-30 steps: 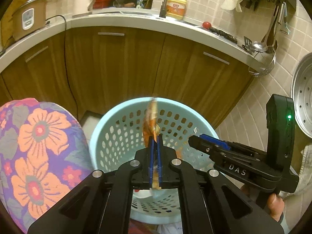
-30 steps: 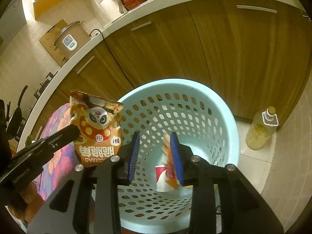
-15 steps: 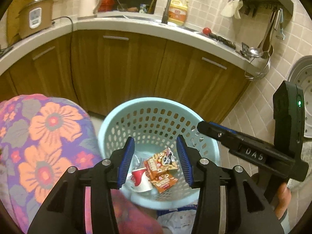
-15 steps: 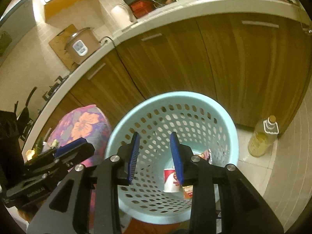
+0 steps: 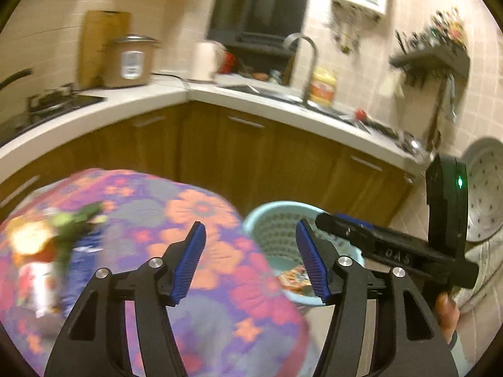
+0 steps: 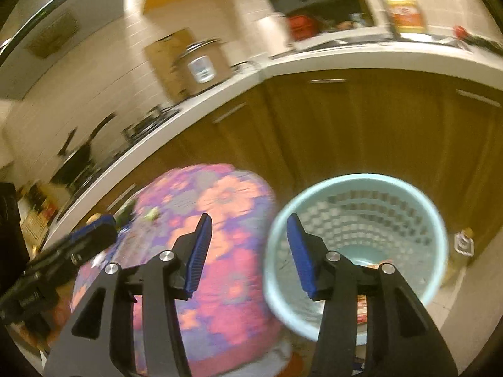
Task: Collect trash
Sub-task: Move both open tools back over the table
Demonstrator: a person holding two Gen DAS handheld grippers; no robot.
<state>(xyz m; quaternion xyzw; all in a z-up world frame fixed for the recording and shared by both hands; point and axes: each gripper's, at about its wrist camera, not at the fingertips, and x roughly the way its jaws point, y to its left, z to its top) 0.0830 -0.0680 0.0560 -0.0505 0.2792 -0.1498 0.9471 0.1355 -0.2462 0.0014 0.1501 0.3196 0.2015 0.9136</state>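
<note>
A light blue perforated basket (image 5: 276,229) stands on the floor beside a round table with a floral cloth (image 5: 176,220); it also shows in the right wrist view (image 6: 361,210). An orange snack wrapper (image 5: 294,278) lies inside it. My left gripper (image 5: 251,257) is open and empty over the table's edge. My right gripper (image 6: 248,251) is open and empty between table (image 6: 220,220) and basket. Blurred trash (image 5: 41,251), green scraps and a white packet, lies on the cloth at the left. The right gripper's body (image 5: 393,251) shows in the left wrist view.
Wooden cabinets (image 5: 251,163) under a white counter (image 5: 157,103) curve behind. A rice cooker (image 5: 132,62), kettle and sink tap stand on it. A yellow oil bottle (image 6: 462,245) stands on the floor right of the basket. A metal steamer lid (image 5: 484,194) leans at the right.
Both grippers have swung up and left, away from the basket toward the floral table. The left gripper dropped the snack wrapper into the basket a second ago and stays open.
</note>
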